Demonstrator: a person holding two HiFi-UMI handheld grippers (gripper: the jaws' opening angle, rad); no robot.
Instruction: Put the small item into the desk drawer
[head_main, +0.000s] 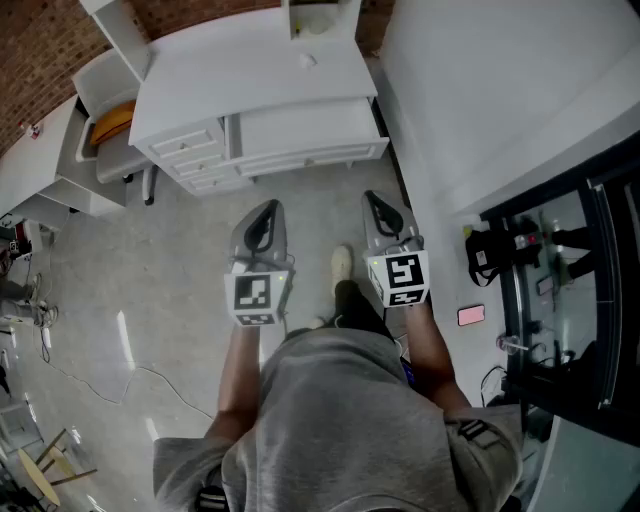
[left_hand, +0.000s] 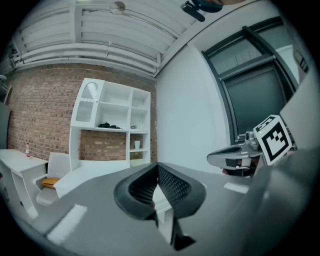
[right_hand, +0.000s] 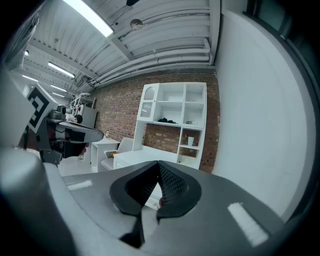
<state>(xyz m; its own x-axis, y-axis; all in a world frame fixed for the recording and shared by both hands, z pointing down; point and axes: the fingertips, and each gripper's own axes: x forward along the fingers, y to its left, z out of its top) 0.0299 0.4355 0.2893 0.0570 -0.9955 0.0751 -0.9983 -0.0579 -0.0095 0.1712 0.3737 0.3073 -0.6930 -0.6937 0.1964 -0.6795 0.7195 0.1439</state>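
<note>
The left tool and the right tool are both held closed, jaw tips met, and nothing is gripped in either. They are held side by side over the floor, pointed toward the far white counter. Only bare floor and the person's shoe lie between them and it. A wide drawer appears pulled out at the counter's near edge, and a stack of small drawers is seen to its left. The small item cannot be picked out with certainty. A small pale object lies far back on the counter top. A chair stands left, a white wall right, and a pink flat thing lies on the floor.
</note>
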